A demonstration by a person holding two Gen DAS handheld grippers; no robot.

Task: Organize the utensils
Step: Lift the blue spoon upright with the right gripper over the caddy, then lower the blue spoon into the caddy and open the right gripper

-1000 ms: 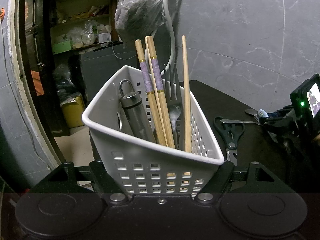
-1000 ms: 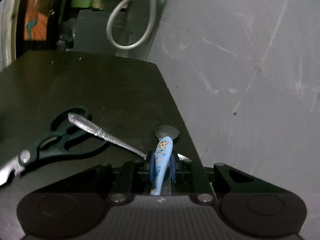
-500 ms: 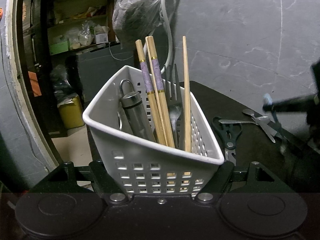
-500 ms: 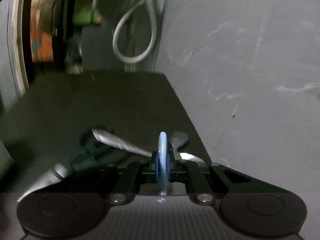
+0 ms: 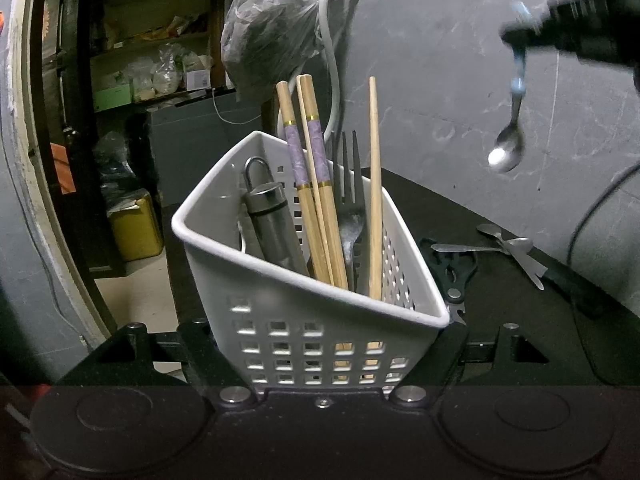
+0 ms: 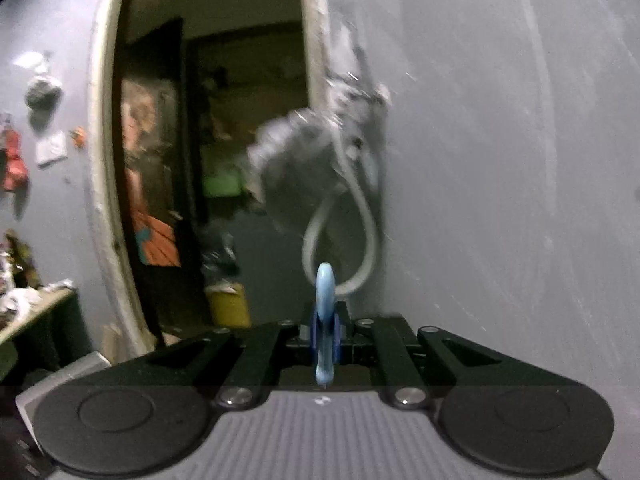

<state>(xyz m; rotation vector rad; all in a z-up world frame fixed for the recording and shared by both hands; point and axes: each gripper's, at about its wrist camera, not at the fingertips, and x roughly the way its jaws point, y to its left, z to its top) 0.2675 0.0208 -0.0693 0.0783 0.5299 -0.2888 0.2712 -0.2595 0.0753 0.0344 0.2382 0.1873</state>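
Observation:
My left gripper (image 5: 324,344) is shut on a white perforated utensil basket (image 5: 316,320), its fingers clamping both sides. Inside stand wooden chopsticks (image 5: 320,200), a dark fork (image 5: 346,184) and a grey cylindrical tool (image 5: 272,220). My right gripper (image 6: 325,332) is shut on the blue handle (image 6: 325,308) of a spoon. In the left wrist view that spoon (image 5: 508,148) hangs bowl down, high at the upper right, from the blurred right gripper (image 5: 520,40), to the right of the basket and well above the table.
On the black table (image 5: 500,292) to the right of the basket lie black-handled scissors (image 5: 456,268) and two metal utensils (image 5: 508,248). A grey wall stands behind, with a hose loop (image 6: 344,240) and a hanging plastic bag (image 5: 268,36). A doorway opens at the left.
My right gripper has risen off the table with the blue-handled spoon and rolled, so its view now faces wall and doorway. The basket and left gripper have stayed still.

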